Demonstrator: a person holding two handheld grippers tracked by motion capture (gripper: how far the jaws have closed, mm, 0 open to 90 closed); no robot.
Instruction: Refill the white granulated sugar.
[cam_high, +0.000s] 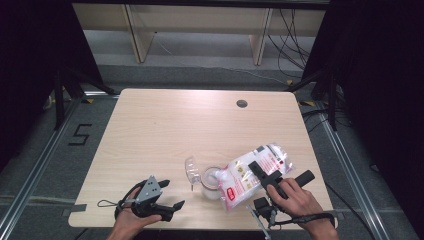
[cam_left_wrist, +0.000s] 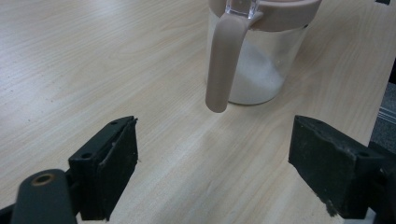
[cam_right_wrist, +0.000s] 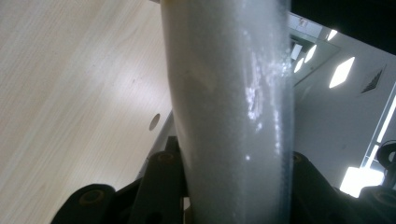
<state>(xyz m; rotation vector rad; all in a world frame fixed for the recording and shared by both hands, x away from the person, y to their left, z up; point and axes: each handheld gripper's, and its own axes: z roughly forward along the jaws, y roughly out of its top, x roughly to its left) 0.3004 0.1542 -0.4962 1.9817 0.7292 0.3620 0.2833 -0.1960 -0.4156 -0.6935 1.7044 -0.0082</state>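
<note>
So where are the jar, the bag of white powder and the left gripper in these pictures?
jar (cam_left_wrist: 261, 70): left gripper view, on its clear wall above the white powder.
bag (cam_high: 250, 172): high view, on its printed front.
left gripper (cam_left_wrist: 212, 163): left gripper view, midway between its two black, wide-apart jaws.

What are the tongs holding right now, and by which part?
The right tongs clamp the plastic bag of white granules across its middle, tipped toward the jar. The left tongs are open, holding nothing.

Light wood-grain worktop (cam_high: 165, 130), cable hole (cam_high: 242, 103) at 1 o'clock. Glass jar (cam_high: 212, 184) of white granules stands at 5 o'clock.
</note>
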